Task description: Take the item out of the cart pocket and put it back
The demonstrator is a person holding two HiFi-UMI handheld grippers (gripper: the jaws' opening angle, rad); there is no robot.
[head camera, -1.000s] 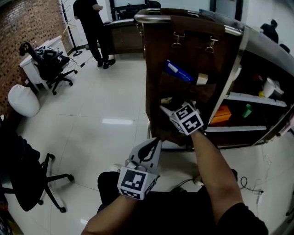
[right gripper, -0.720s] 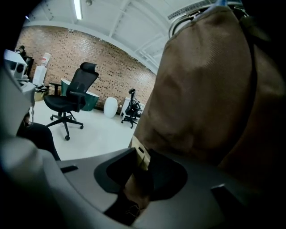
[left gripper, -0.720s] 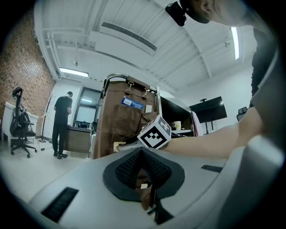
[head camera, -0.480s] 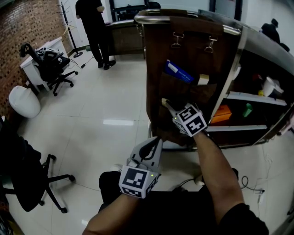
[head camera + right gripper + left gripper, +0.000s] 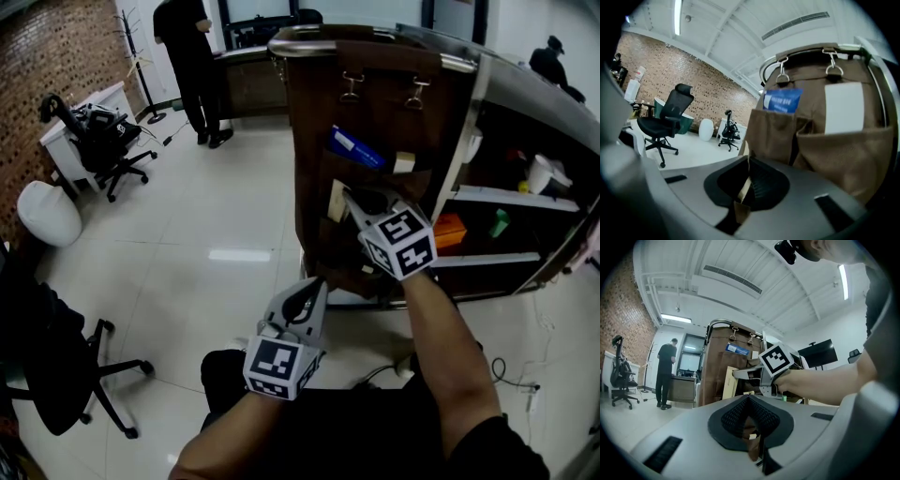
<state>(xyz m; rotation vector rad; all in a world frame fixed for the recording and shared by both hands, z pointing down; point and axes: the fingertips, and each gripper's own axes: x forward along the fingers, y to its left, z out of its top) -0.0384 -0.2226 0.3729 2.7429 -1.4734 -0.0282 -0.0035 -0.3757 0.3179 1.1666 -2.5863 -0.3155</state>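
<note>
The card [image 5: 335, 202] is pinched upright by the right gripper [image 5: 348, 198], with its pocket [image 5: 323, 251] just below at six o'clock; the clenched left gripper [image 5: 315, 289] is held farther off.

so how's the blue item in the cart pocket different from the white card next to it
Colour: the blue item is blue with pale print, while the white card is plain white.
Pose: the blue item leans at a slant, while the white card stands straighter.
Place: in the head view, the blue item sits in the pocket further left and the white card in the neighbouring one.
Shared: both poke out of upper pockets of the brown organiser.
</note>
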